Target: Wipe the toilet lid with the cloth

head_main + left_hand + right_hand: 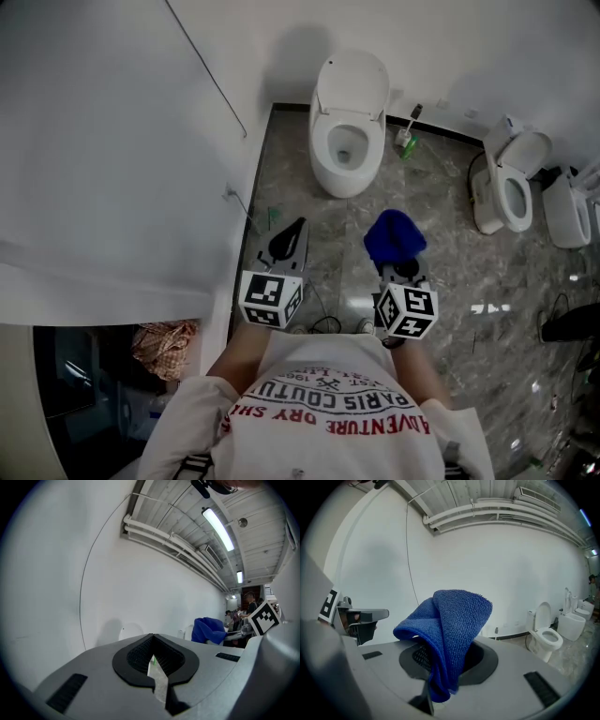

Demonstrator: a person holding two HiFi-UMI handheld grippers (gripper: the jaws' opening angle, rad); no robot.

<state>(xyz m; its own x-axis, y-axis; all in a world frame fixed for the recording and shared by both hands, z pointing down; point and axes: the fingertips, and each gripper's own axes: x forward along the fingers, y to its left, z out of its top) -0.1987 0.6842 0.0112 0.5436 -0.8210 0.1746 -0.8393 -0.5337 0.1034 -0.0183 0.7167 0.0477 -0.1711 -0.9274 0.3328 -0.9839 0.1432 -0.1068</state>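
Toilet lid, white and oval, is seen raised against the white back wall, above the open white bowl of the toilet straight ahead in the head view. No contact with either gripper is observed; both are held well short of it, low over the grey marbled floor.

Blue terry cloth is recorded in the right gripper. In the right gripper view the cloth is seen pinched between the black jaw pads, one fold standing up above them and a short tail hanging below. The right gripper is thus clamped on the cloth. From the head view the jaw tips are covered by the bunched fabric.

Left gripper is held beside the right one, on the side of the white partition wall. In the left gripper view its black pads are seen pressed together at the tips with nothing held; only a sliver of floor shows through the slit behind them. The cloth is visible off to the right in that view.

A small green and white bottle is noted on the floor just right of the toilet, by the wall. A second white toilet is noted further right, well apart from the first.

The person's white printed T-shirt fills the lower edge of the head view.
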